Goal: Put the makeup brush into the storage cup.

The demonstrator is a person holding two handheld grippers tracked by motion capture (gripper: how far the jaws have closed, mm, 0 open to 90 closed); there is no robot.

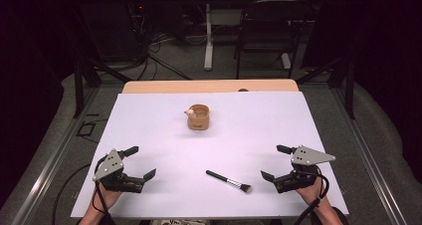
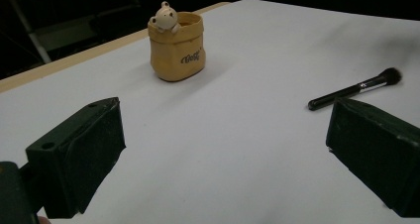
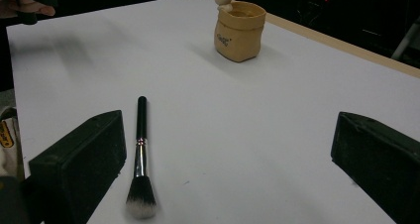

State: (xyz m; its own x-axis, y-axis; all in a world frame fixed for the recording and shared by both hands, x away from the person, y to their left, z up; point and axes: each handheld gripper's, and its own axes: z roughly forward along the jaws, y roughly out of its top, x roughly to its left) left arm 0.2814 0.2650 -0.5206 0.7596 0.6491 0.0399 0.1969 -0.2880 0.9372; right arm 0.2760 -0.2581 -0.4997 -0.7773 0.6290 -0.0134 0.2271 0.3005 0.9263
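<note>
Grippers are resting low on the table [image 1: 149, 115] in the high view: your left gripper [image 1: 138, 161] and right gripper [image 1: 276, 162] are both holding jaws wide apart, gripping nothing. The brush [image 1: 229, 181] is lying between them, nearer the right one; the cup [image 1: 198, 117] is standing well beyond.

Left gripper view: the cup [image 2: 177, 46] is sitting upright ahead, the brush [image 2: 355, 88] just beyond one jaw.

Right gripper view: the brush [image 3: 140, 157] is lying beside one jaw, bristles toward you.

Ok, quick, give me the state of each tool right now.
Left tool: open, holding nothing.
Right tool: open, holding nothing; the makeup brush lies beside it, untouched.
</note>
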